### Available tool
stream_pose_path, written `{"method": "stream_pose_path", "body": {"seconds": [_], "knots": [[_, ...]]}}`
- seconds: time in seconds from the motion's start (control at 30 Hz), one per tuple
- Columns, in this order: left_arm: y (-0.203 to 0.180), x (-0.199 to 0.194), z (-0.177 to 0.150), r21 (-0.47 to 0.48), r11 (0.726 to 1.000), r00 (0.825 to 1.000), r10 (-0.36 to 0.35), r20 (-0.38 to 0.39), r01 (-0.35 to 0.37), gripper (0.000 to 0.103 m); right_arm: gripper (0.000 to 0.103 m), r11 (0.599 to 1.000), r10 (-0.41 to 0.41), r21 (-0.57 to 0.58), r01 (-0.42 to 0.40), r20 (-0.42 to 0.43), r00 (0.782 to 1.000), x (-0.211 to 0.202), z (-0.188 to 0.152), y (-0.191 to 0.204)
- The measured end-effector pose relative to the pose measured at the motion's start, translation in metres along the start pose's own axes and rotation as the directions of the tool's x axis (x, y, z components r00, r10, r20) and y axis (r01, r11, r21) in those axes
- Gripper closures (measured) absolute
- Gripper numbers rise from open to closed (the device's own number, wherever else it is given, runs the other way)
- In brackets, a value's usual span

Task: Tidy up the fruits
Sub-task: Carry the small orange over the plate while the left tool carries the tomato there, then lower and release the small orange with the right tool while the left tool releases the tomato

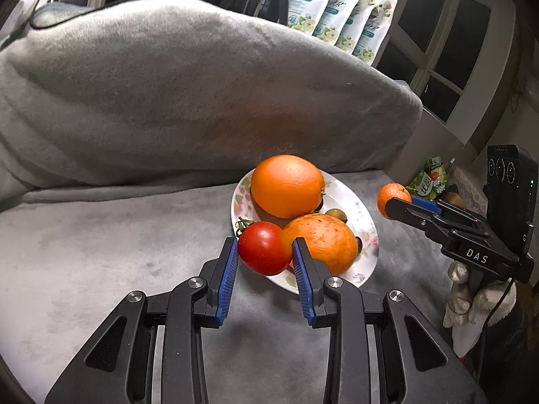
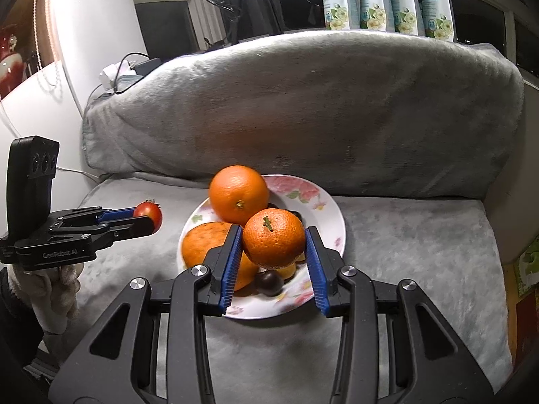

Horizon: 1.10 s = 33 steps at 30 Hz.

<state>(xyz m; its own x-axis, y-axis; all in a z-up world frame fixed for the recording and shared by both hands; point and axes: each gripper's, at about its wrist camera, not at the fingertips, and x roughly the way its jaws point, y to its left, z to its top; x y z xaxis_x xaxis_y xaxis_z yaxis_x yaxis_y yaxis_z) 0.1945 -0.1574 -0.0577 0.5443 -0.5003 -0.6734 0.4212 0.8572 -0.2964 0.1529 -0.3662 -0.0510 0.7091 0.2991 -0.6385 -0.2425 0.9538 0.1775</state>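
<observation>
Red tomato is sitting clamped in the left gripper beside the floral plate, while the right gripper is squeezing a mandarin above its fruit.

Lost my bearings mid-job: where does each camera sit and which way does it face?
Left wrist: on left gripper, looking down over tomato at plate; right gripper at right.
Right wrist: on that gripper, over mandarin; gloved hand at left.
Shared: plate, large orange, grey cushion.
</observation>
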Motion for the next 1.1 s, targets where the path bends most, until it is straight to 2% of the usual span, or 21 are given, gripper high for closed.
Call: {"method": "stream_pose_path", "body": {"seconds": [0.57,1.1], "knots": [[0.008,0.027,0.012,-0.017,1.000,0.999,-0.016,-0.045,0.015,0.072,0.064,0.999,-0.013,0.048,0.016,-0.061,0.998,0.037,0.008,-0.020],[0.004,0.033,0.015,-0.007,1.000,0.998,-0.018,-0.058,0.018,0.072,0.064,0.998,-0.018,0.059,0.023,-0.080,0.997,0.046,0.008,-0.026]]}}
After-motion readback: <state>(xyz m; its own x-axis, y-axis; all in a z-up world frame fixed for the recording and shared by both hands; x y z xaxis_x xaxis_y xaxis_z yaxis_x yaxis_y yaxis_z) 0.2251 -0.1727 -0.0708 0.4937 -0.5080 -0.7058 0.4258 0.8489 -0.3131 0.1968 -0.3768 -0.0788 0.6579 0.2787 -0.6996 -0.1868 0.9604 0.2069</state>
